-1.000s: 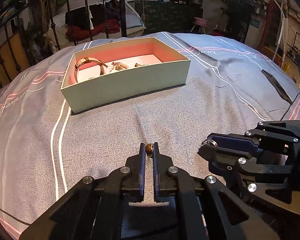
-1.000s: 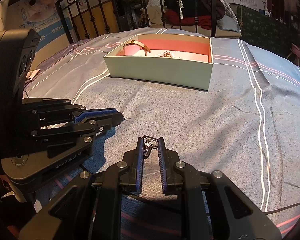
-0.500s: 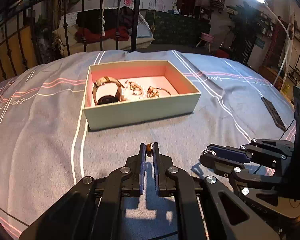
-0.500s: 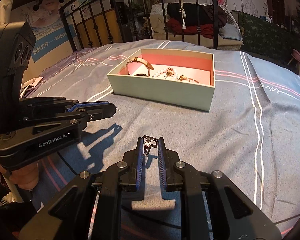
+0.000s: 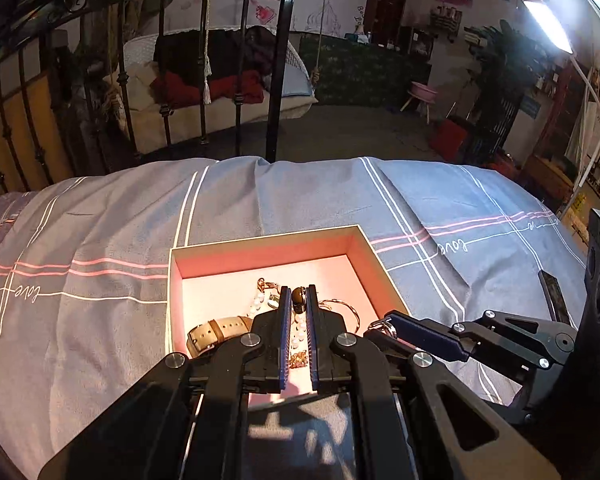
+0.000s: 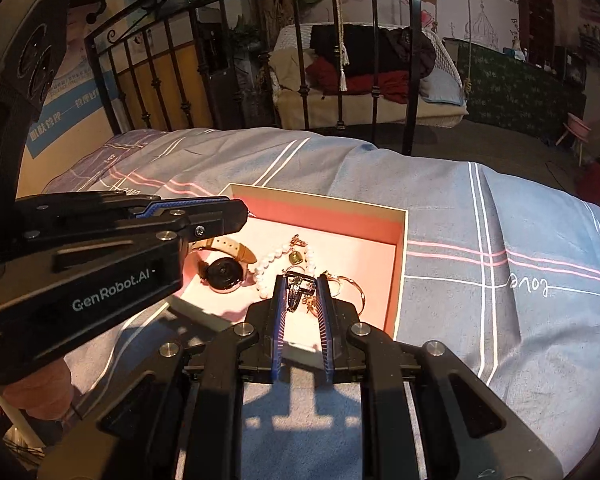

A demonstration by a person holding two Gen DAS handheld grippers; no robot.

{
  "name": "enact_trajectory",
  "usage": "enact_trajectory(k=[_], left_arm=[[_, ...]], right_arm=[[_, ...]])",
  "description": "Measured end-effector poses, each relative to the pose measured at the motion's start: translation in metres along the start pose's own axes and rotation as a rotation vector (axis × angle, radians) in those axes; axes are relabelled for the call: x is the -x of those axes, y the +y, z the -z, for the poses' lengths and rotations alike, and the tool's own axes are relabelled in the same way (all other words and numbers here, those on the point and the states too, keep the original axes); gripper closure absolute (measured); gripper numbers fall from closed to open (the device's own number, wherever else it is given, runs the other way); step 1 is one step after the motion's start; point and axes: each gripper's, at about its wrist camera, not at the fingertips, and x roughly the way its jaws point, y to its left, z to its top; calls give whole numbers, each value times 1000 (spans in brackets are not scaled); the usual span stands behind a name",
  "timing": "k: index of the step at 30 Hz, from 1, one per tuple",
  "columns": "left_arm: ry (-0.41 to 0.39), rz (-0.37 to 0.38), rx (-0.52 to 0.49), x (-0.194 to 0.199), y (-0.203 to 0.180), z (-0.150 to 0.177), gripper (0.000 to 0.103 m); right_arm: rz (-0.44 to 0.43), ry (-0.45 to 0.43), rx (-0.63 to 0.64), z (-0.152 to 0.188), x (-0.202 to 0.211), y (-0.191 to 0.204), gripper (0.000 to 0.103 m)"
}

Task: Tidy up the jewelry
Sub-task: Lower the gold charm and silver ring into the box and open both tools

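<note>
Jewelry is held in both grippers above the open pink-lined cardboard box (image 5: 270, 245): the left gripper (image 5: 299, 304) clamps a small dark bead ring (image 5: 299, 300), the right gripper (image 6: 300, 294) clamps a dark metal ring (image 6: 296, 290). Inside the box lie a beige-strap watch with black face (image 6: 224, 270), a white pearl string (image 6: 270, 262) and a gold bangle (image 6: 350, 286), on the grey striped bedsheet (image 6: 500, 320).
</note>
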Motion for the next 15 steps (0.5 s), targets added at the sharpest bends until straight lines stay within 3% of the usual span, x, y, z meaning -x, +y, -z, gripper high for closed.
enact_trajectory(k=[4,15], left_arm=[[57,-13,-14,-28,0,-8,96],[115,-24,-37,-66,6,-3,96]], right_arm=[[12,42,-15,-6,-23,-7,87],[-2,94,-35,0,-59,-13,87]])
